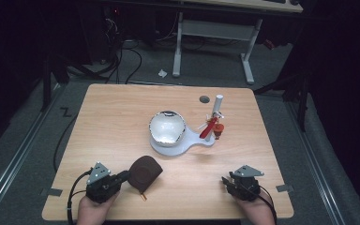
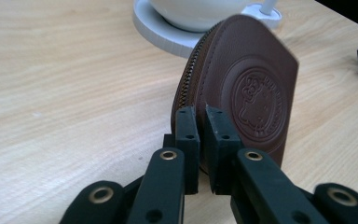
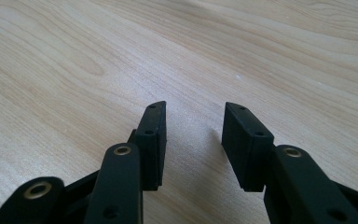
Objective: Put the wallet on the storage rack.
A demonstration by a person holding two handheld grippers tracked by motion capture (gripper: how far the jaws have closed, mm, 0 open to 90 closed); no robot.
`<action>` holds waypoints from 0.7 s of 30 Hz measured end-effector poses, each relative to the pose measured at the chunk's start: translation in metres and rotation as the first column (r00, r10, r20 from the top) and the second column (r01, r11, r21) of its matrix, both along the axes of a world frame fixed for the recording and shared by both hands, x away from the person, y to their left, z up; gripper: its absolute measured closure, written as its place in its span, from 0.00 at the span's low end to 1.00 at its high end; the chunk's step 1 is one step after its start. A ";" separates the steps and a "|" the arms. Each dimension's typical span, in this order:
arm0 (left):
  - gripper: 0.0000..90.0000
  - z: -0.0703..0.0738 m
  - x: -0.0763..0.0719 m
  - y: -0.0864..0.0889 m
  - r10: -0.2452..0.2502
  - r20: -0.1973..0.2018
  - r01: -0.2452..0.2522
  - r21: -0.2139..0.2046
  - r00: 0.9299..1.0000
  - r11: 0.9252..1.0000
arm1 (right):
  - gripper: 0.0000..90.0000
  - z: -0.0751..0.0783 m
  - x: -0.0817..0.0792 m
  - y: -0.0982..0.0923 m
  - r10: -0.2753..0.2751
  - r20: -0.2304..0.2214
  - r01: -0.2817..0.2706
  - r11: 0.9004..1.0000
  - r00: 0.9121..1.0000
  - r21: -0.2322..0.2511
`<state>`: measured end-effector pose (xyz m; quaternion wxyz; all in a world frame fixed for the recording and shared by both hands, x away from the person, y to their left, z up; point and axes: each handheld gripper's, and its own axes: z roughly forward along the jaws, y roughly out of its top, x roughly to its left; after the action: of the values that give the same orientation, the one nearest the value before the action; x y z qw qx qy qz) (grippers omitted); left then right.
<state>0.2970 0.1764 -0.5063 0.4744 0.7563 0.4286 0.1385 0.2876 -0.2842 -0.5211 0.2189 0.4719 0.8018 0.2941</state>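
Note:
A brown zipped leather pouch point(image 1: 145, 173) with an embossed round emblem sits near the table's front edge, left of centre. My left gripper point(image 1: 122, 178) has its jaws pinched on the pouch's near edge. In the left gripper view the pouch point(image 2: 256, 93) stands tilted up on its edge with the zipper facing left, and the left gripper point(image 2: 201, 112) is shut on it. My right gripper point(image 1: 225, 180) rests at the front right, apart from the pouch. In the right gripper view the right gripper point(image 3: 193, 112) is open over bare wood with nothing between its fingers.
A white bowl point(image 1: 167, 127) sits on a white base point(image 1: 190, 146) mid-table, with a white post point(image 1: 218, 105) and a red lever-like part point(image 1: 210, 126) at its right end. A round hole point(image 1: 204, 99) lies in the table point(image 1: 112, 117) behind it.

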 end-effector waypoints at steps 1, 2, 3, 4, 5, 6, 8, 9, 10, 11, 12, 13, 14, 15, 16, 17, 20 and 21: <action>0.96 0.001 -0.001 0.001 0.009 0.009 -0.009 -0.004 1.000 1.000 | 0.67 0.000 0.000 0.000 -0.001 -0.002 0.001 1.000 1.000 0.000; 0.99 0.002 -0.001 0.002 0.019 0.012 -0.019 -0.009 1.000 1.000 | 0.67 0.000 0.000 0.000 0.000 -0.004 0.000 1.000 1.000 0.000; 0.99 0.002 0.000 0.004 0.018 0.006 -0.017 -0.009 1.000 1.000 | 0.67 0.000 0.000 0.001 0.001 -0.004 -0.001 1.000 1.000 0.001; 0.99 0.001 0.000 0.005 0.022 0.006 -0.022 -0.011 1.000 1.000 | 0.67 -0.001 0.000 0.001 0.001 -0.004 -0.001 1.000 1.000 0.004; 0.99 0.001 0.000 0.005 0.023 0.004 -0.023 -0.010 1.000 1.000 | 0.68 -0.001 0.000 0.001 0.000 -0.005 0.000 1.000 1.000 0.006; 0.99 0.001 0.000 0.006 0.023 0.004 -0.023 -0.010 1.000 1.000 | 0.68 -0.001 0.001 0.001 0.001 -0.004 0.000 1.000 1.000 0.008; 0.99 0.002 0.000 0.007 0.027 0.007 -0.027 -0.013 1.000 1.000 | 0.68 -0.001 0.001 0.001 0.000 -0.005 0.001 1.000 1.000 0.010; 1.00 0.002 0.000 0.008 0.030 0.008 -0.030 -0.012 1.000 0.999 | 0.68 -0.001 0.001 0.000 -0.001 -0.005 0.001 1.000 1.000 0.010; 1.00 0.003 0.000 0.008 0.038 0.013 -0.038 -0.010 0.999 0.999 | 0.68 -0.001 0.001 0.001 -0.001 -0.006 0.001 1.000 1.000 0.010; 1.00 0.004 0.000 0.010 0.047 0.020 -0.047 -0.009 0.999 0.999 | 0.68 -0.001 0.001 0.001 -0.001 -0.005 0.001 1.000 1.000 0.009; 1.00 0.005 0.000 0.013 0.059 0.025 -0.059 -0.009 0.998 0.998 | 0.68 -0.001 0.001 0.001 0.000 -0.005 0.000 1.000 1.000 0.009; 1.00 0.006 0.000 0.016 0.073 0.029 -0.073 -0.013 0.997 0.997 | 0.68 -0.001 0.001 0.001 0.000 -0.005 0.001 1.000 1.000 0.009; 1.00 0.007 0.001 0.019 0.086 0.032 -0.086 -0.014 0.996 0.996 | 0.68 -0.001 0.001 0.000 -0.001 -0.005 0.001 1.000 1.000 0.010; 1.00 0.008 0.001 0.023 0.100 0.034 -0.099 -0.015 0.994 0.995 | 0.68 -0.001 0.001 0.000 -0.001 -0.006 0.001 1.000 1.000 0.011; 1.00 0.008 0.001 0.026 0.110 0.035 -0.110 -0.015 0.993 0.994 | 0.68 -0.001 0.001 0.000 -0.001 -0.006 0.001 1.000 1.000 0.012; 1.00 0.009 0.001 0.029 0.123 0.037 -0.123 -0.016 0.992 0.992 | 0.68 -0.001 0.001 0.000 -0.003 -0.007 0.003 1.000 1.000 0.015; 1.00 0.013 0.001 0.036 0.153 0.048 -0.152 -0.022 0.987 0.988 | 0.68 -0.001 0.001 0.001 -0.004 -0.009 0.004 1.000 1.000 0.017; 1.00 0.014 0.001 0.038 0.159 0.050 -0.158 -0.025 0.986 0.987 | 0.68 -0.001 0.001 0.001 -0.003 -0.008 0.003 1.000 1.000 0.016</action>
<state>0.2984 0.2141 -0.4924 0.4807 0.7111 0.4763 0.1907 0.2887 -0.2836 -0.5220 0.2125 0.4760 0.7996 0.2980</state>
